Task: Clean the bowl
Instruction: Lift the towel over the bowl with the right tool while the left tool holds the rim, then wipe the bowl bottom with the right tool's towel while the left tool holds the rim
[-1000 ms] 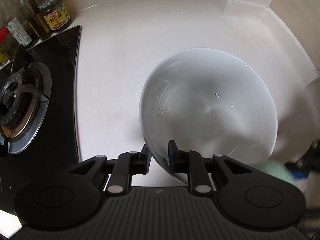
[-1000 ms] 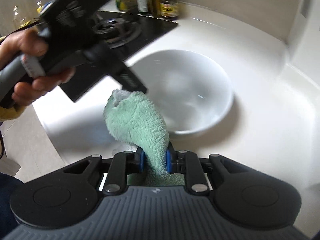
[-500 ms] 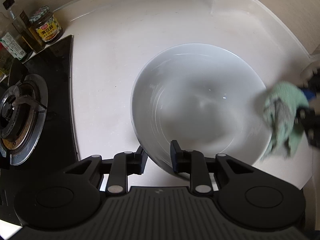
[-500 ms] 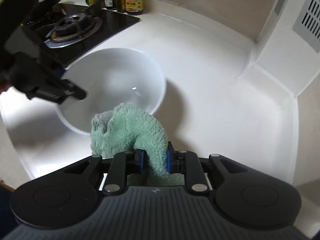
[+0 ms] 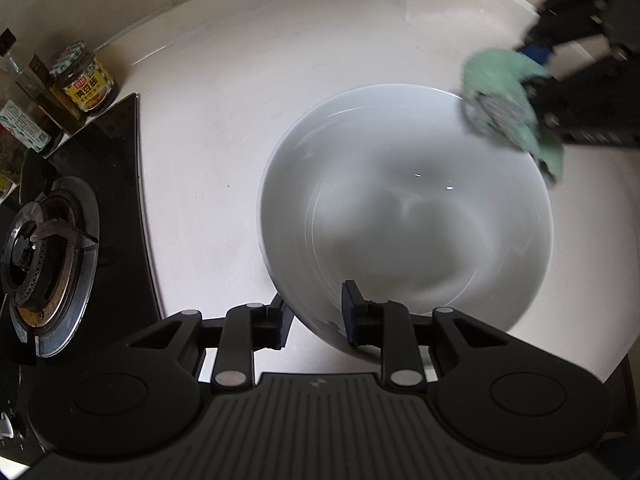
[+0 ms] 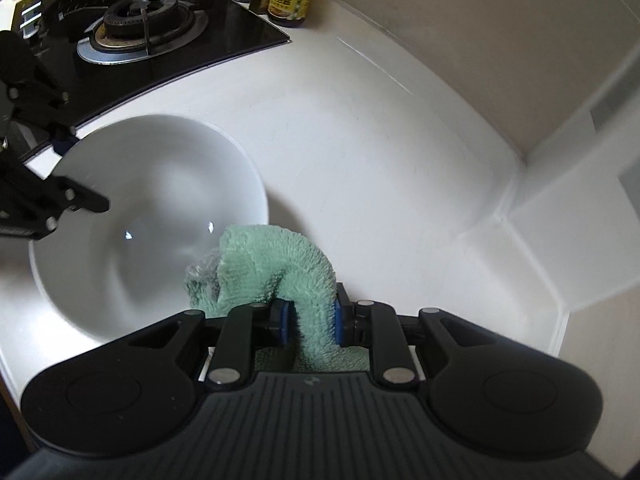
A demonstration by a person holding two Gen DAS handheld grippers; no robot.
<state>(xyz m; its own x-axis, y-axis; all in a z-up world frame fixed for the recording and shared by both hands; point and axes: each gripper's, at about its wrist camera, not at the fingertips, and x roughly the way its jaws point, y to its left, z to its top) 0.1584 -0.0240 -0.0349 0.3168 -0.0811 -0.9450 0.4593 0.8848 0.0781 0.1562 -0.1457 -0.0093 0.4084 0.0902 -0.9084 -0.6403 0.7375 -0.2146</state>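
my right gripper (image 6: 309, 322), clamped on the green cloth (image 6: 280, 264), sits at the lower-right rim of the white bowl (image 6: 136, 216) on the countertop (image 6: 380, 140), bowl interior to the cloth's left; my left gripper (image 5: 316, 316) is opening astride the bowl's near rim.

left gripper (image 5: 315, 312) astride near rim of white bowl (image 5: 404, 220), jaws opening. green cloth (image 5: 508, 104) at two o'clock over far rim, clamped in right gripper (image 5: 540, 68).

Left fingers (image 5: 283, 322) wider round bowl (image 5: 404, 216) rim
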